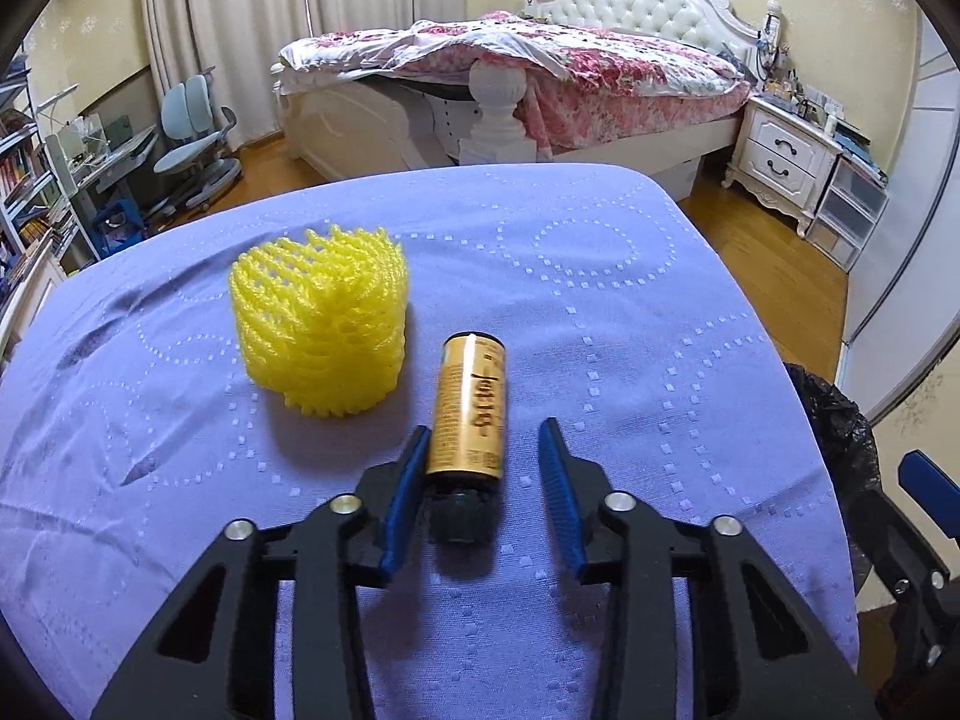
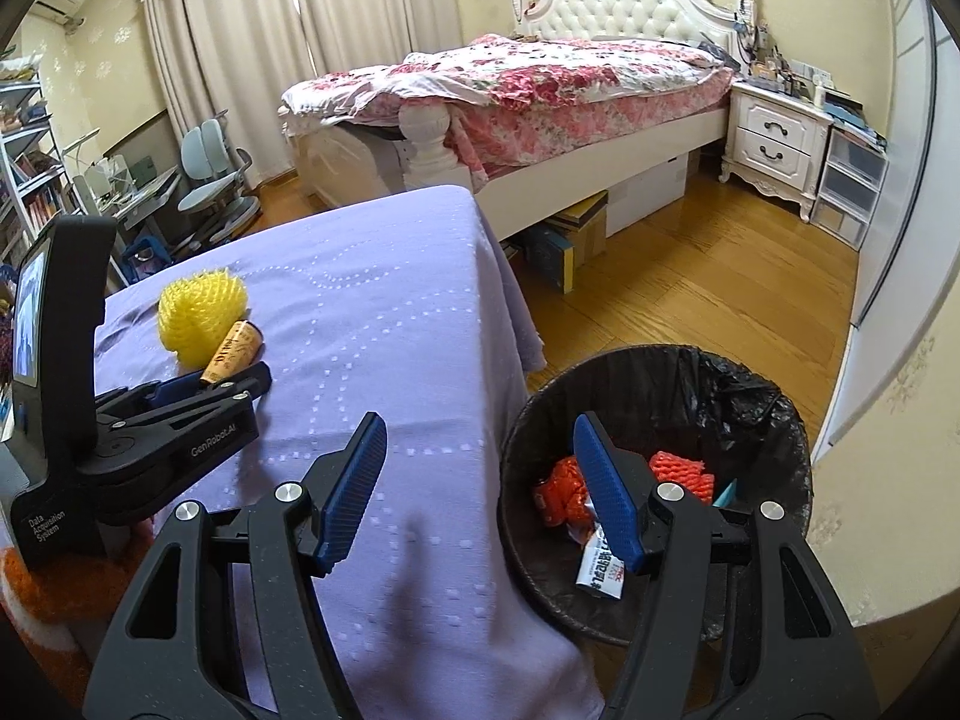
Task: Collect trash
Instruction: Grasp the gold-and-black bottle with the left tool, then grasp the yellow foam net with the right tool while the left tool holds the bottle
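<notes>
Bottle [image 1: 471, 408], small and gold, is seen lying between the left gripper's [image 1: 486, 427] parted jaws, cap nearest; it is judged light, stiff, apt to roll, best pinched across the labelled body

Unmade bed [image 1: 540, 78] (floral quilt) behind; nightstand [image 1: 780, 150] right, desk chair [image 1: 192, 132] left.

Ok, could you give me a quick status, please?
Left hand-held gripper open around gold bottle. Right hand-held gripper open, empty, by bin. Yellow foam net beside bottle.
</notes>
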A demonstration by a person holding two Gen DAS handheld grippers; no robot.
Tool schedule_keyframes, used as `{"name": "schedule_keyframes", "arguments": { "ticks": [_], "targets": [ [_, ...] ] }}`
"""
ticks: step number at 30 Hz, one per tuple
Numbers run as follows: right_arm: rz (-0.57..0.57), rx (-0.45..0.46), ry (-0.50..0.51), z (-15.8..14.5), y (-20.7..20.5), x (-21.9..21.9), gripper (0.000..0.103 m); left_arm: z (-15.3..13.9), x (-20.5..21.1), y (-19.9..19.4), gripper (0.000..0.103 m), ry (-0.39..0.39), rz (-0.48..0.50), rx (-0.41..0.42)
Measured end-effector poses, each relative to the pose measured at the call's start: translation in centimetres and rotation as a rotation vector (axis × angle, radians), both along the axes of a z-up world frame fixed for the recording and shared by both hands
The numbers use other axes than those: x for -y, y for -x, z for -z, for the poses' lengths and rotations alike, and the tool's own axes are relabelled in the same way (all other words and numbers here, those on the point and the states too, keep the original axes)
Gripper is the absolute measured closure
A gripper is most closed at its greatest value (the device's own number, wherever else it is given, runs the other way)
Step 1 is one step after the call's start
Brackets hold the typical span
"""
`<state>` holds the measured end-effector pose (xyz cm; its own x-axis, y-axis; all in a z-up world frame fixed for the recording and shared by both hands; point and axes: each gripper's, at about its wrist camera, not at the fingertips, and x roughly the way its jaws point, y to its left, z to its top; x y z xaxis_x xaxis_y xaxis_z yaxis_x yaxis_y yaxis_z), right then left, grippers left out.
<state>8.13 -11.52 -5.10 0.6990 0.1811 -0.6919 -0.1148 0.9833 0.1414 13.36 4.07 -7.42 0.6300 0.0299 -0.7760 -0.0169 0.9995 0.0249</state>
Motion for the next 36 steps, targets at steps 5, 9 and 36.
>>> {"name": "schedule_keyframes", "arguments": {
  "ticks": [5, 9, 36],
  "targets": [
    [-0.032, -0.006, 0.017, 0.1, -0.2, -1.7, 0.04, 0.0, -0.2, 1.1, 0.076, -0.003, 0.021, 0.008],
    [-0.047, -0.01, 0.02, 0.1, -0.2, -2.6, 0.039, -0.1, -1.1, 2.5, 0.076, 0.016, 0.018, 0.011],
    [-0.265, -0.075, 0.049, 1.2, -2.7, -15.5, 0.036, -0.1, -16.8, 5.2, 0.076, 0.032, -0.277, 0.017]
  ]
}}
